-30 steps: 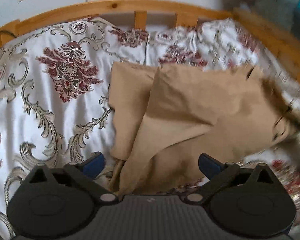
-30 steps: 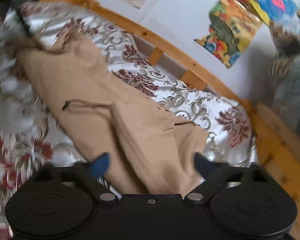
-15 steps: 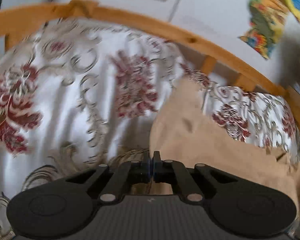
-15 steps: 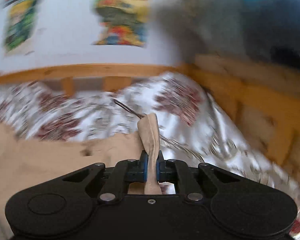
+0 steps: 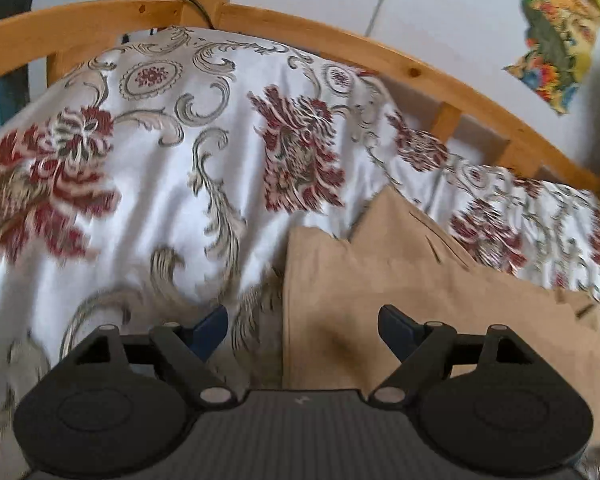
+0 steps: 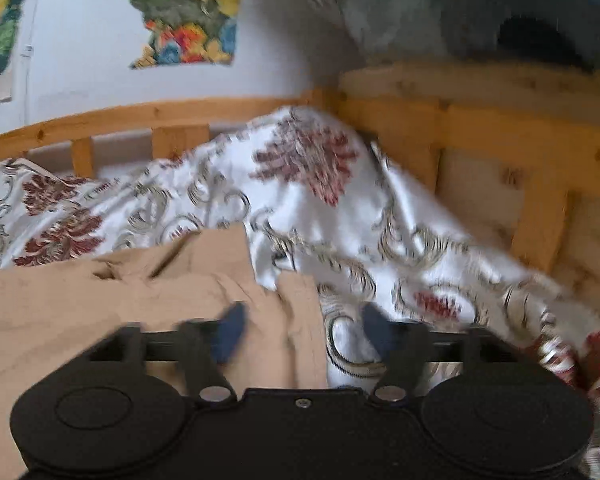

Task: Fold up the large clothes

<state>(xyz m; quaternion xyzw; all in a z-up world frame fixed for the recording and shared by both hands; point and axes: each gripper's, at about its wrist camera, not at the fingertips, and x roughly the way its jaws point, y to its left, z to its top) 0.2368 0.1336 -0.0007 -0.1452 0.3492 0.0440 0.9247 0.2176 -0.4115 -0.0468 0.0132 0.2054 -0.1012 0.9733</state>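
Observation:
A tan garment [image 5: 400, 280] lies folded flat on the floral bedspread [image 5: 180, 160]. My left gripper [image 5: 302, 326] is open and empty, low over the garment's left edge, with the edge running between the fingers. In the right wrist view the same tan garment [image 6: 100, 304] fills the lower left. My right gripper [image 6: 302, 330] is open and empty over the garment's right edge, left finger above the cloth, right finger above the bedspread [image 6: 380, 232].
A wooden bed rail [image 5: 340, 40] curves along the far side by the wall. A wooden end board [image 6: 500, 140] stands at the right, with a grey cushion [image 6: 460, 8] on top. Colourful pictures [image 6: 184, 16] hang on the wall.
Half a second ago both grippers were shut, pinching the tan cloth. Now both have opened and let go, and the garment lies flat on the bed.

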